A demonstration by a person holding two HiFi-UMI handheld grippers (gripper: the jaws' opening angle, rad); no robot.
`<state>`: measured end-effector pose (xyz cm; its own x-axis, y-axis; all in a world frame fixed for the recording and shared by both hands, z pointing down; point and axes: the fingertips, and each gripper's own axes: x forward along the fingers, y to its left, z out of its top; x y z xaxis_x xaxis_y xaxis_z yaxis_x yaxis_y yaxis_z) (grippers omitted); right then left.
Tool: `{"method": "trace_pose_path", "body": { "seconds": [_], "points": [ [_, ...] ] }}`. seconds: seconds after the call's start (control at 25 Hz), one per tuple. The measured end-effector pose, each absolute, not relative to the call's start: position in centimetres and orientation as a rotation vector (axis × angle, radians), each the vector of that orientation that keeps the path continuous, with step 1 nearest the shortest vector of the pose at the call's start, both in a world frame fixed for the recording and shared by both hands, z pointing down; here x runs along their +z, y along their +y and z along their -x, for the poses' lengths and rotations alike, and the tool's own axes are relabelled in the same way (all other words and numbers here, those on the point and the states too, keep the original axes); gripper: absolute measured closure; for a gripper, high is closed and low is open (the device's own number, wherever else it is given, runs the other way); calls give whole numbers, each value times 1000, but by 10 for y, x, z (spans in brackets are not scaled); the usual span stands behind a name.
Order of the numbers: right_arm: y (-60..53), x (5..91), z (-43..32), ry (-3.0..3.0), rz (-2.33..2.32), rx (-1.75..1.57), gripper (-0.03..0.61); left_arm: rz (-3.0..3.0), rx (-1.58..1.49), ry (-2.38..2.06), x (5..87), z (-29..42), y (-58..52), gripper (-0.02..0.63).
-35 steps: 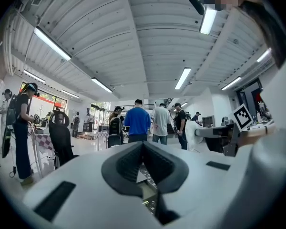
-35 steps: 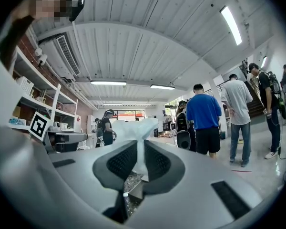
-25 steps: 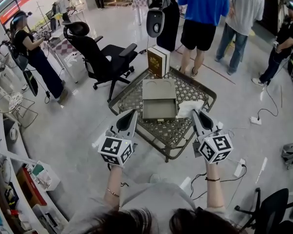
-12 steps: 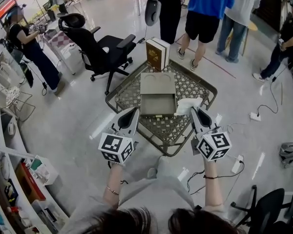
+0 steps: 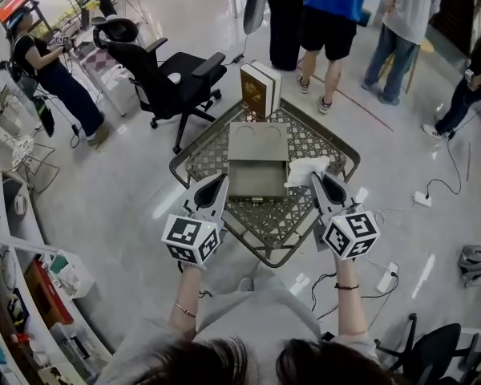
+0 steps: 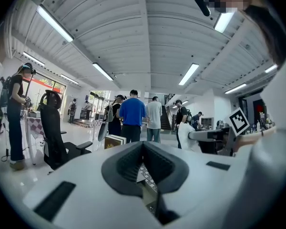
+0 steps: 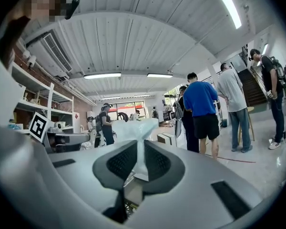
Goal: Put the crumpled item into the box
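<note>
A grey box (image 5: pixel 257 184) lies open on the lattice-topped table (image 5: pixel 309 139), its lid folded back away from me. My right gripper (image 5: pixel 319 180) is shut on a crumpled white item (image 5: pixel 305 169), which hangs just right of the box's open part. In the right gripper view the white item (image 7: pixel 136 128) stands pinched between the dark pads (image 7: pixel 158 162). My left gripper (image 5: pixel 216 184) hovers at the box's left side, jaws together with nothing in them. In the left gripper view its jaws (image 6: pixel 143 146) meet at the tip.
A brown book-like case (image 5: pixel 259 91) stands upright at the table's far edge. A black office chair (image 5: pixel 172 79) is at the back left. Several people (image 5: pixel 333 14) stand beyond the table. Cables and a power strip (image 5: pixel 385 279) lie on the floor at right; shelves (image 5: pixel 32 295) line the left.
Both grippers have moved forward and slightly down over the table's near part, the right one still holding the white item. The box has not moved.
</note>
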<state>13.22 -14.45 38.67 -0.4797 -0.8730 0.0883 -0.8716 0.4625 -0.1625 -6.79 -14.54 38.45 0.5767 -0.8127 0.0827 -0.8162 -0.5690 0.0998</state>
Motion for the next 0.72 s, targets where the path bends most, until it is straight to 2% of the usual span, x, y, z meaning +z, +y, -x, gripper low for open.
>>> {"method": "trace_pose_path", "body": {
  "seconds": [0.72],
  "points": [
    [-213, 431, -101, 2756, 1549, -469, 522, -2590, 145, -1334, 430, 76, -204, 597]
  ]
}}
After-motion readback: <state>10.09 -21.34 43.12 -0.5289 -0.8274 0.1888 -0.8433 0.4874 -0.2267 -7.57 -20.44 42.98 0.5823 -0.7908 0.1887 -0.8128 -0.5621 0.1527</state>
